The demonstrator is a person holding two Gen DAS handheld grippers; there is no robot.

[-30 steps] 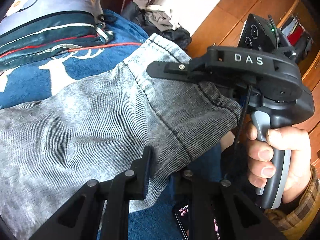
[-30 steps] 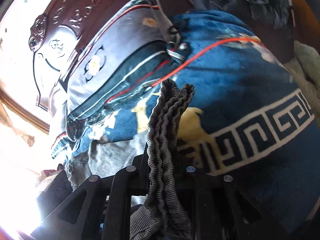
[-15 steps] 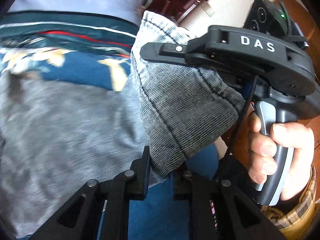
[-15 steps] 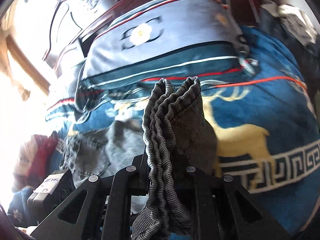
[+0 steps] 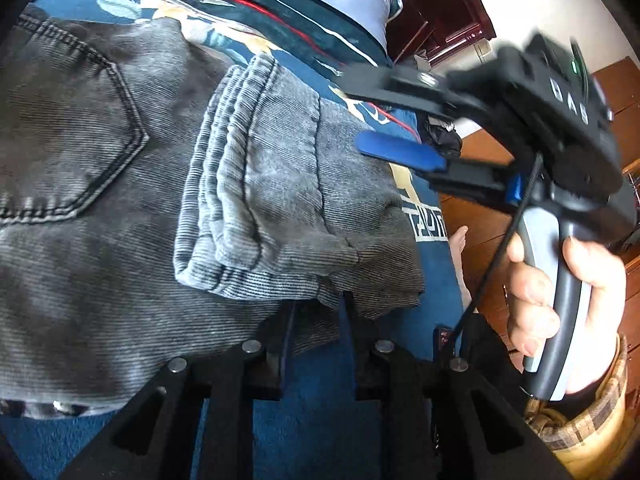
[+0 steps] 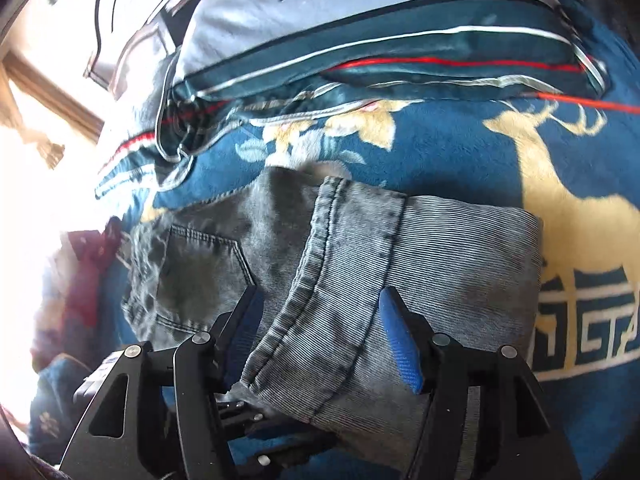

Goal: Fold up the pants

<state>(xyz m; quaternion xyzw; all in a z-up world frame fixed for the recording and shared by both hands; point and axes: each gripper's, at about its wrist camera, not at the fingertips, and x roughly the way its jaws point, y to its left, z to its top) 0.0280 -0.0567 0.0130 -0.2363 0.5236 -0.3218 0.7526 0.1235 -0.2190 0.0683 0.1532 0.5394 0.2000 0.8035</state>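
The grey pants (image 5: 120,200) lie folded on the blue blanket (image 6: 460,148) of the bed, back pocket (image 5: 68,136) to the left and the leg cuffs (image 5: 240,184) doubled over on top. The left claw (image 5: 316,312) stands narrowly parted at the fold's near edge, gripping nothing. Further right, the right claw (image 6: 320,320) is spread wide, its blue pads (image 6: 400,344) straddling the cuffs without pinching them.

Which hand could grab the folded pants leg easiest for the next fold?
Probably right. The right gripper is open with the folded leg's hem between its fingers, ready to pinch. The left gripper only reaches the pants' near edge.
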